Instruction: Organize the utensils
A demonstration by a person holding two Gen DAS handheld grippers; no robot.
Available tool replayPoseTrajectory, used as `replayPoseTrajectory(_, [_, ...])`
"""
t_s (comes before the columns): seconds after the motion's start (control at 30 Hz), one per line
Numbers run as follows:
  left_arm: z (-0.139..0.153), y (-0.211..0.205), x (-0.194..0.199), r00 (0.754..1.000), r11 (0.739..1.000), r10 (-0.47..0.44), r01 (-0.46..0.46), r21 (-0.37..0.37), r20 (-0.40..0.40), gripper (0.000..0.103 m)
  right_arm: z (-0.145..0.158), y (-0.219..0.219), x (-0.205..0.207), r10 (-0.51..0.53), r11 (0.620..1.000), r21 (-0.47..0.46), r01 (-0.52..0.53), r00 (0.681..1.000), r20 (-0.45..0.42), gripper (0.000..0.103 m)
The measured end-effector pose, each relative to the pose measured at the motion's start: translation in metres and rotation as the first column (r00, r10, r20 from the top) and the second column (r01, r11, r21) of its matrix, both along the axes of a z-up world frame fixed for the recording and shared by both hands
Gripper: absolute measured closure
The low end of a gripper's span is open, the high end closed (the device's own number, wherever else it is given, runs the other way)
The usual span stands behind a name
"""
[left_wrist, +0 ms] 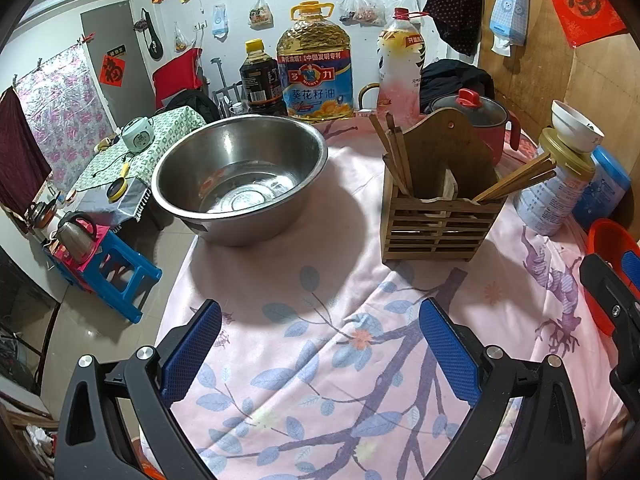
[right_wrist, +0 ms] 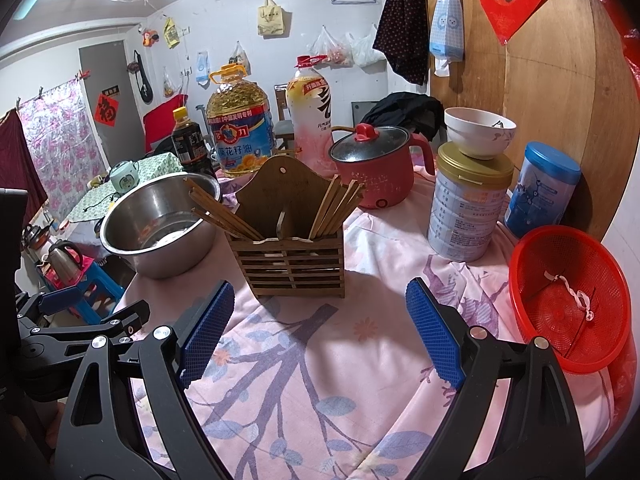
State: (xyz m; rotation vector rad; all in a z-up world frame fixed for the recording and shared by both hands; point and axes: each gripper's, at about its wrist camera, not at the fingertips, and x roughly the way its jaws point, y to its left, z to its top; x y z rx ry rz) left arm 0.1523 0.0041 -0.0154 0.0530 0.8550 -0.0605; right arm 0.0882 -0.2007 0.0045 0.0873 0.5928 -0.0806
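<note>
Pink floral tablecloth [right_wrist: 320, 360], silver steel bowl [right_wrist: 156, 224], brown wooden holder [right_wrist: 288, 256], red mesh basket [right_wrist: 568, 300]

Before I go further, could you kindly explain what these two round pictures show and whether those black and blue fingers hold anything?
There is no robot: a person holds a two-finger clamp in each hand, with a fisheye camera looking along it. One picture is from the left gripper, the other from the right gripper. Both are open and hold nothing. On the floral cloth stand a wooden holder with chopsticks, a steel bowl, a red basket and a red pot.
</note>
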Motion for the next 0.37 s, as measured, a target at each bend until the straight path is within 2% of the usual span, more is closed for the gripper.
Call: replayPoseTrajectory(0.37, [-0.0043,0.0065,-0.0022,1.0,1.0,0.018,-0.018,0.012,0.004,0.006,-0.0014,-0.0008,0.0008,-0.001,1.0,0.002,0.001,1.0,-0.003,0.018])
